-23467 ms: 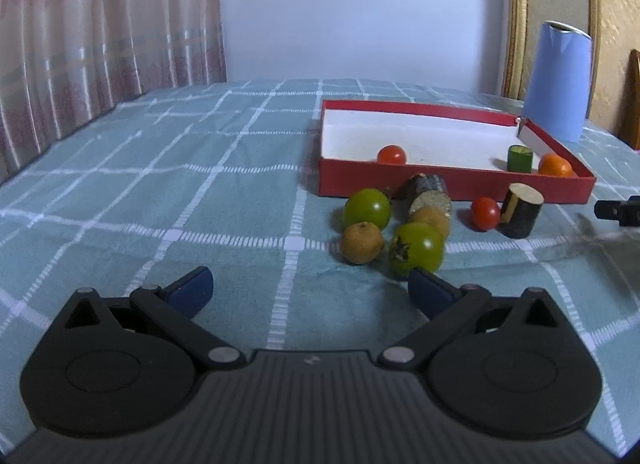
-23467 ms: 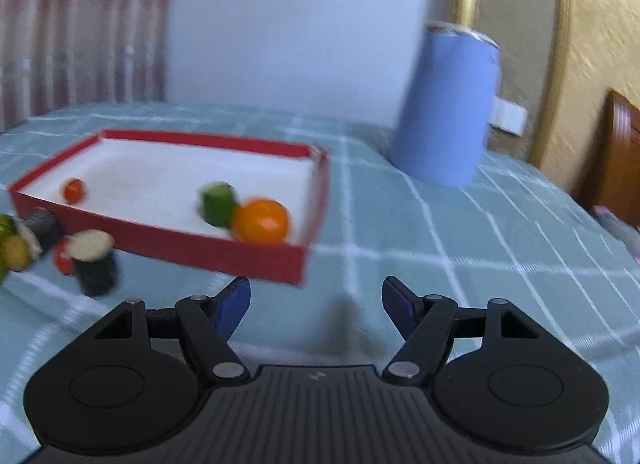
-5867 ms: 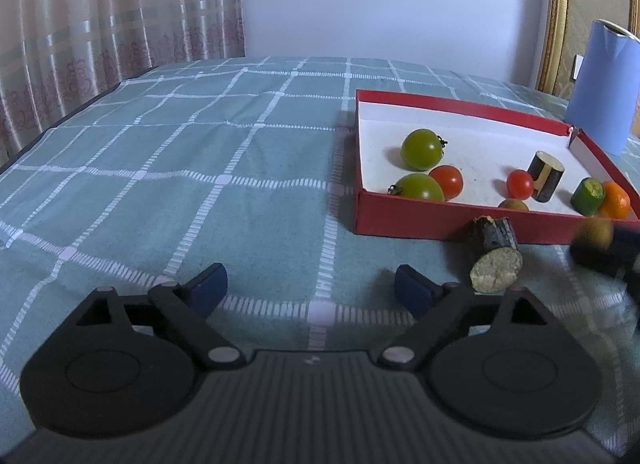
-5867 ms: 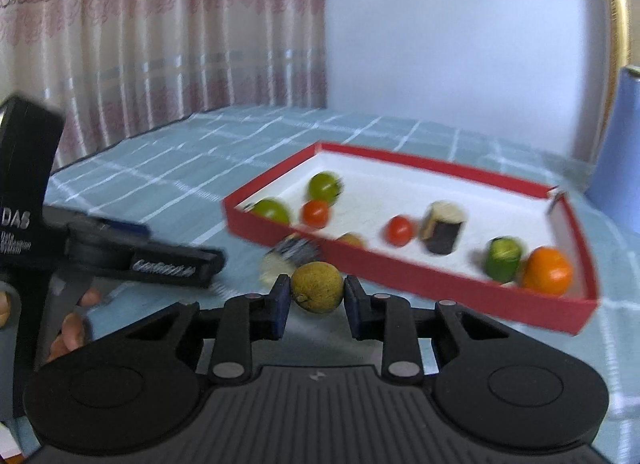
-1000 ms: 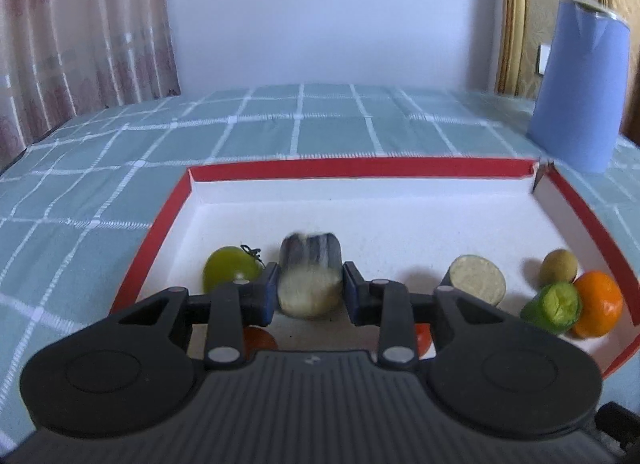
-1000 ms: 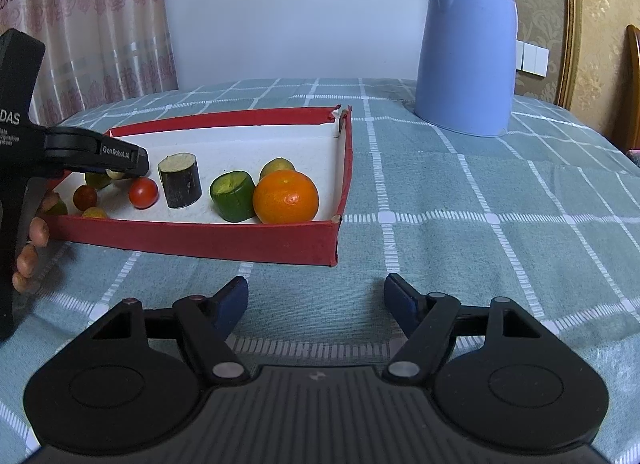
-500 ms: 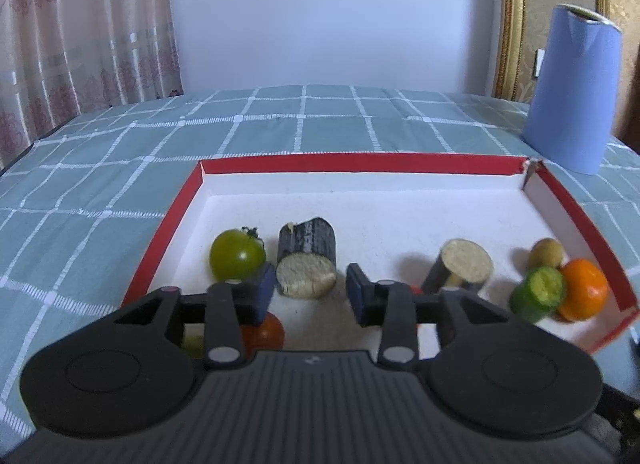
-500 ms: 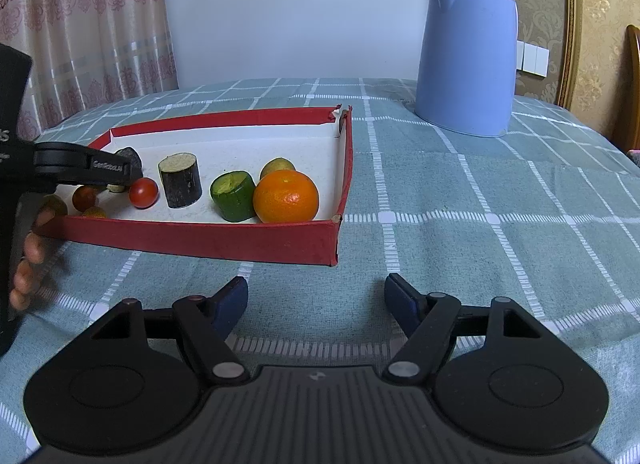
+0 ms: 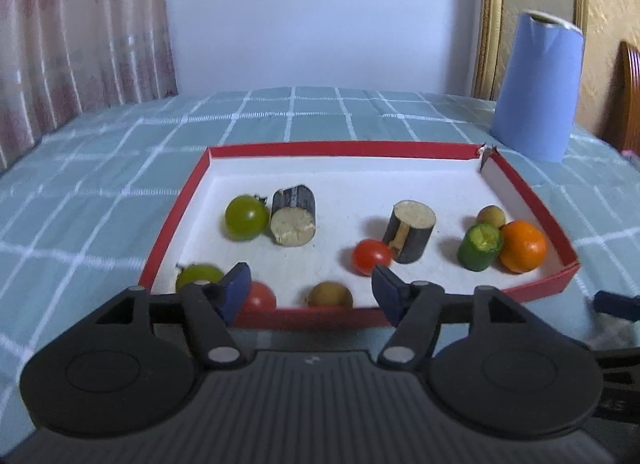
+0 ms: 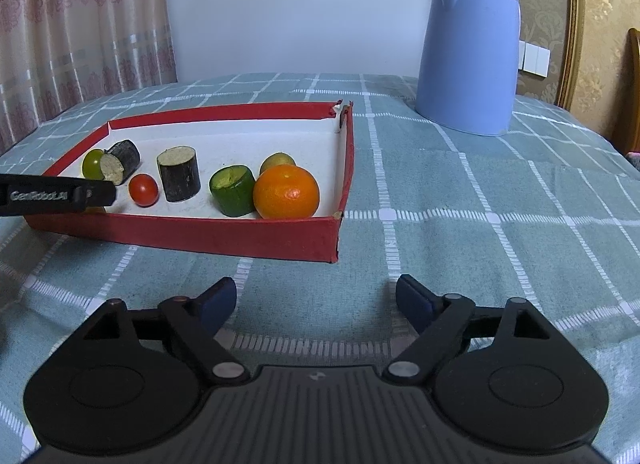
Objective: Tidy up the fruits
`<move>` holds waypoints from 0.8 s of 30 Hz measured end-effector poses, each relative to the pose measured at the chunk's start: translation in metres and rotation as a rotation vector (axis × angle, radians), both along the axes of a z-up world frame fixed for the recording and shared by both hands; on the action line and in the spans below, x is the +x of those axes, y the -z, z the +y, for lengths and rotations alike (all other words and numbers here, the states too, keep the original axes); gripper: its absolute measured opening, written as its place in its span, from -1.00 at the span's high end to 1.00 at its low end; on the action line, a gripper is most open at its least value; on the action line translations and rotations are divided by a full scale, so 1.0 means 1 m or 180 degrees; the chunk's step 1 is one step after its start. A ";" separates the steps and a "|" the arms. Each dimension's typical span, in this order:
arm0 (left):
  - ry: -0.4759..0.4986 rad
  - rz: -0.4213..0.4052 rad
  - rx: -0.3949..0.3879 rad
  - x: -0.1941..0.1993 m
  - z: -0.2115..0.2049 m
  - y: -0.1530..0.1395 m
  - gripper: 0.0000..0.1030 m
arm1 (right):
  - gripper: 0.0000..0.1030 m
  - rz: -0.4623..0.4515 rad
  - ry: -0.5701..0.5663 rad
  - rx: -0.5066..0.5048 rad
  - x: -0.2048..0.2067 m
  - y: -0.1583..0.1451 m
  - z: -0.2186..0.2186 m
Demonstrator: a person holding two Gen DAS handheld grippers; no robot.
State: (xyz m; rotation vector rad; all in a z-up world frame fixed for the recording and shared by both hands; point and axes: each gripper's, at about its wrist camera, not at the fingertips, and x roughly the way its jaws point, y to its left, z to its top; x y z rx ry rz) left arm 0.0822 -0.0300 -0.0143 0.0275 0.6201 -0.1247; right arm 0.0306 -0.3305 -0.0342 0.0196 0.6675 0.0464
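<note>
A red tray (image 9: 524, 191) with a white floor holds the produce. A dark log-like piece (image 9: 294, 215) lies on its side beside a green tomato (image 9: 245, 217). A second dark piece (image 9: 410, 232) stands upright next to a red tomato (image 9: 370, 256). An orange (image 9: 522, 246), a cut green piece (image 9: 479, 246) and small brown fruits sit at the right. My left gripper (image 9: 310, 291) is open and empty above the tray's near edge. My right gripper (image 10: 316, 302) is open and empty over the cloth, short of the tray (image 10: 200, 232).
A blue kettle (image 10: 468, 51) stands behind the tray's right corner. The table wears a teal checked cloth (image 10: 480, 203). A pink curtain (image 9: 72, 31) hangs at the left. The left gripper's finger (image 10: 56, 195) reaches over the tray's left end in the right wrist view.
My left gripper opened and let go of the dark log-like piece, which now lies in the tray beside the green tomato. The left gripper drew back toward the near edge. The right gripper stayed put.
</note>
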 end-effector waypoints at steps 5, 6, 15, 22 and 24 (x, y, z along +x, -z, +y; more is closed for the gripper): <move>-0.0139 -0.0080 0.0019 -0.029 0.008 -0.012 -0.60 | -0.75 0.0005 0.0253 -0.0100 -0.004 -0.002 0.005; -0.0150 -0.0111 -0.0003 -0.035 0.012 -0.014 -0.61 | -0.75 0.0004 0.0251 -0.0044 -0.006 -0.004 0.007; -0.0324 -0.0277 0.0221 -0.081 0.016 -0.022 -0.95 | -0.75 -0.0110 0.0151 0.0112 -0.024 -0.019 0.038; -0.0323 -0.0325 0.0148 -0.093 0.015 -0.028 -1.00 | -0.75 -0.0116 0.0029 0.0114 -0.033 -0.024 0.051; -0.0326 -0.0320 0.0161 -0.095 0.014 -0.029 -1.00 | -0.75 -0.0147 0.0038 0.0089 -0.034 -0.026 0.054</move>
